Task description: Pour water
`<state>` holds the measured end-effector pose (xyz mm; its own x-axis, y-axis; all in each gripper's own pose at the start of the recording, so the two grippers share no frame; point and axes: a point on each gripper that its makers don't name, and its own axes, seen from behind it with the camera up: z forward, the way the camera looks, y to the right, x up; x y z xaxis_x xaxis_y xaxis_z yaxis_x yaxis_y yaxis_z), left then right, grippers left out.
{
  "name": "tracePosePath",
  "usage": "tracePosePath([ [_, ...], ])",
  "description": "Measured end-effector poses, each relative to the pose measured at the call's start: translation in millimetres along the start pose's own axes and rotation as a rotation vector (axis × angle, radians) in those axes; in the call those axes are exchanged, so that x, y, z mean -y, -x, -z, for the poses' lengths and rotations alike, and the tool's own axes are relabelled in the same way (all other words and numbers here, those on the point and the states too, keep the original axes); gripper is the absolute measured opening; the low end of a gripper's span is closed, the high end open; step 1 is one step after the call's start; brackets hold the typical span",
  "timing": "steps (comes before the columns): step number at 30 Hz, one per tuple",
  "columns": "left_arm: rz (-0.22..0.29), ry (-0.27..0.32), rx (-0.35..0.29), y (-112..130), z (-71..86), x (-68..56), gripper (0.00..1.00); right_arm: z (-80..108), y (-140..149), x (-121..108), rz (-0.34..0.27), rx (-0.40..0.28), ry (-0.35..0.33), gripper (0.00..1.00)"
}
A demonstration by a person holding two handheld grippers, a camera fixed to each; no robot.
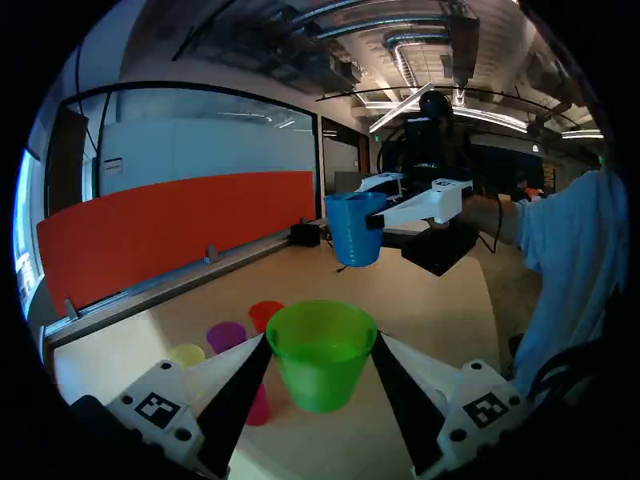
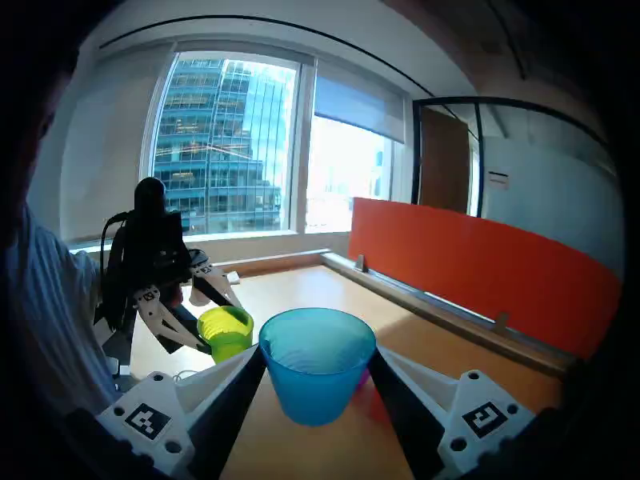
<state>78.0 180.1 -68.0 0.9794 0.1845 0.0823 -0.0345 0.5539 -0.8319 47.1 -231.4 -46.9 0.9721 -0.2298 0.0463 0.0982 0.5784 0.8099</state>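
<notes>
My left gripper [image 1: 320, 346] is shut on a translucent green cup [image 1: 322, 376], held upright above the wooden table [image 1: 432, 312]. A liquid line seems to show inside the cup. My right gripper [image 2: 316, 358] is shut on a blue cup [image 2: 314, 384], also upright. In the left gripper view the blue cup [image 1: 353, 232] hangs in the air farther off and higher than the green one, in the right gripper [image 1: 358, 224]. In the right gripper view the left gripper [image 2: 218, 318] carries the green cup [image 2: 226, 332] at the left, lower down.
Red [image 1: 264, 312], purple [image 1: 226, 336], yellow [image 1: 187, 354] and pink [image 1: 258, 406] cups stand on the table under my left fingers. An orange partition [image 1: 176, 224] runs along the table's far edge. A person's sleeve [image 1: 572, 264] is at the right, and a black box [image 1: 440, 248] sits behind.
</notes>
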Motion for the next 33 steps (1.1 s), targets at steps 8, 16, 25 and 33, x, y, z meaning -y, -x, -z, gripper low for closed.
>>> tracePosePath([
  [8, 0.003, 0.016, 0.052, 16.6, -3.4, -4.1, 0.87, -3.8, 28.9, 7.7, 0.023, 0.074, -0.032, 0.91],
  [16, -0.005, 0.035, 0.118, 36.2, -8.2, -9.2, 0.87, -6.7, 53.5, 15.0, 0.031, 0.135, -0.068, 0.92],
  [25, -0.001, 0.048, 0.179, 54.6, -13.7, -10.5, 0.87, -13.7, 80.9, 19.7, 0.043, 0.206, -0.096, 0.92],
  [33, -0.011, 0.06, 0.243, 73.8, -17.1, -10.1, 0.87, -21.6, 102.2, 22.9, 0.054, 0.253, -0.118, 0.92],
])
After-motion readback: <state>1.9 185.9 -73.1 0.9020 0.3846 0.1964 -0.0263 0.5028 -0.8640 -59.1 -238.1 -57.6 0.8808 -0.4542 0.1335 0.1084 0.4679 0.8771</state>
